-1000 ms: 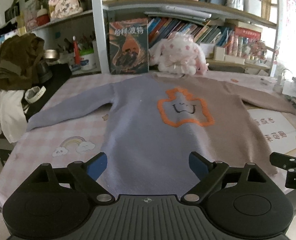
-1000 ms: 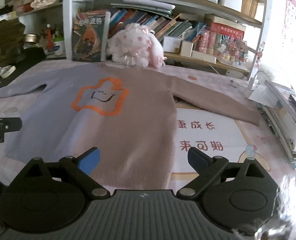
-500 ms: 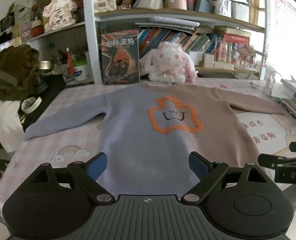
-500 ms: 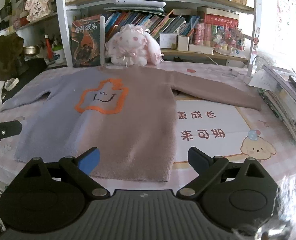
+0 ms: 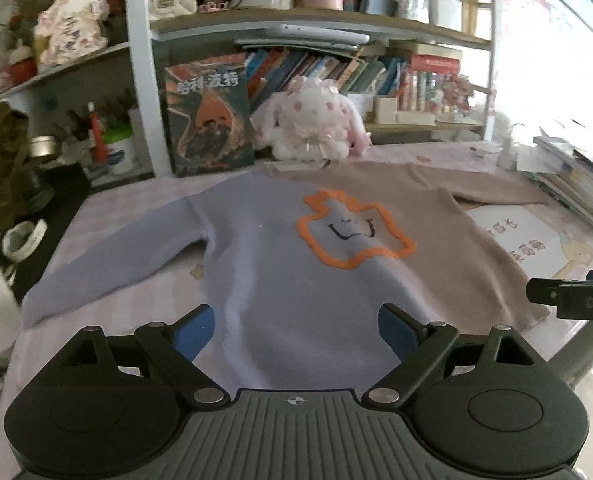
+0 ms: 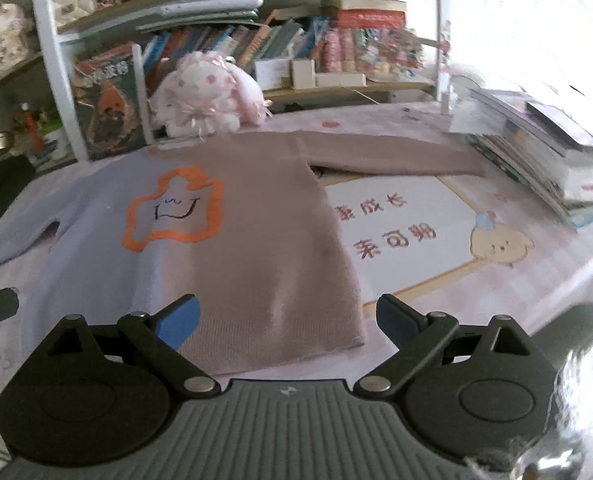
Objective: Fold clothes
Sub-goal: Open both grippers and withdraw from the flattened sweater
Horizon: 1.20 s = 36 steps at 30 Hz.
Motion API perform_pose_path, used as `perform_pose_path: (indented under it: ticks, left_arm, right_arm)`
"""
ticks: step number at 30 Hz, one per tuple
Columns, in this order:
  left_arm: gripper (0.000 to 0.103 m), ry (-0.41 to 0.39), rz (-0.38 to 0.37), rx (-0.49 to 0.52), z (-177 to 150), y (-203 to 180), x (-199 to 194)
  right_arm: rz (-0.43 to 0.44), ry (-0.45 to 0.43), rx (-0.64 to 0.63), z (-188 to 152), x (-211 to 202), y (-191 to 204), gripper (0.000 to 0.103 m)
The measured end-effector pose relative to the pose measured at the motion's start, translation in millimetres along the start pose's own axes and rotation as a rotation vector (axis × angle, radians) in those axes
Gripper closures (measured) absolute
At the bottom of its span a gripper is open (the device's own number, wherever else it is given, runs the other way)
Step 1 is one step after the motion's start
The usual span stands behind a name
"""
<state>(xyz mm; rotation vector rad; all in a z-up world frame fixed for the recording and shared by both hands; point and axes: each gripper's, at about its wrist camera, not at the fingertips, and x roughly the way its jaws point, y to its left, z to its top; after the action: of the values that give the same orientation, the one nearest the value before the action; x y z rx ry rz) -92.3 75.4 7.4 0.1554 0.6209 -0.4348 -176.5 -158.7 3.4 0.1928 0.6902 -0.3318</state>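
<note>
Blue pads tip the fingers (image 5: 194, 330) of the left gripper (image 5: 296, 330), which stand wide apart with nothing between them, poised above the near hem of a sweater (image 5: 296, 280). The right gripper (image 6: 286, 320) is likewise spread wide, its blue-tipped fingers (image 6: 178, 320) empty, over the hem at the sweater's tan side. The tip of the right gripper shows at the right edge of the left wrist view, near the hem's corner.

The sweater lies flat and face up on a table (image 6: 516, 280) covered in a pale pink checked cloth, with both sleeves spread outward. One half is lavender, the other tan, and an orange outline (image 5: 352, 232) with a small stitched face sits on the chest. Beside the tan half lies a white mat (image 6: 408, 224) printed with red characters and a cartoon animal.

Beyond the collar sits a pink and white plush bunny (image 5: 316, 120), with an upright book (image 5: 208, 116) to its left. Behind them stands a bookshelf (image 5: 356, 68) full of books. A stack of books (image 6: 548, 160) rests at the table's right edge.
</note>
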Motion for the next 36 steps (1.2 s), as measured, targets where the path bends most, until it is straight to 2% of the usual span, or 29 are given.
perform_pose_path:
  ticks: [3, 7, 14, 18, 21, 27, 30, 32, 36]
  left_arm:
    - [0.006, -0.013, -0.051, 0.042, 2.0, 19.7, 4.7]
    - [0.006, 0.002, -0.105, 0.084, -2.5, 45.9, 11.4]
    - [0.006, 0.047, -0.145, 0.012, -9.6, 93.6, 21.3]
    - [0.006, 0.057, -0.144, -0.019, -12.9, 112.4, 23.9]
    - [0.006, 0.053, -0.116, -0.062, -14.5, 129.2, 23.8]
    - [0.006, 0.041, -0.037, -0.248, -18.7, 180.1, 22.3]
    - [0.006, 0.068, 0.027, -0.34, -22.4, 203.8, 26.4]
    - [0.006, 0.08, 0.068, -0.375, -24.9, 215.9, 27.6]
    - [0.006, 0.081, 0.122, -0.38, -28.1, 229.1, 29.2]
  right_arm:
    - [-0.047, -0.027, 0.014, -4.9, -9.4, 24.0, 0.005]
    - [-0.113, -0.019, 0.045, -16.7, -10.7, 55.7, 0.005]
    - [-0.182, -0.002, 0.036, -27.4, -15.2, 99.8, 0.005]
    - [-0.205, 0.004, 0.022, -28.6, -17.1, 119.2, 0.005]
    - [-0.193, 0.008, 0.001, -25.6, -12.9, 130.9, 0.005]
    - [-0.165, 0.011, -0.043, -19.9, -4.7, 154.4, 0.005]
    - [-0.147, 0.006, -0.059, -17.8, -2.0, 164.1, 0.005]
    - [-0.139, 0.008, -0.059, -16.3, 0.2, 167.7, 0.005]
    - [-0.124, 0.015, -0.057, -14.1, 5.4, 173.3, 0.005]
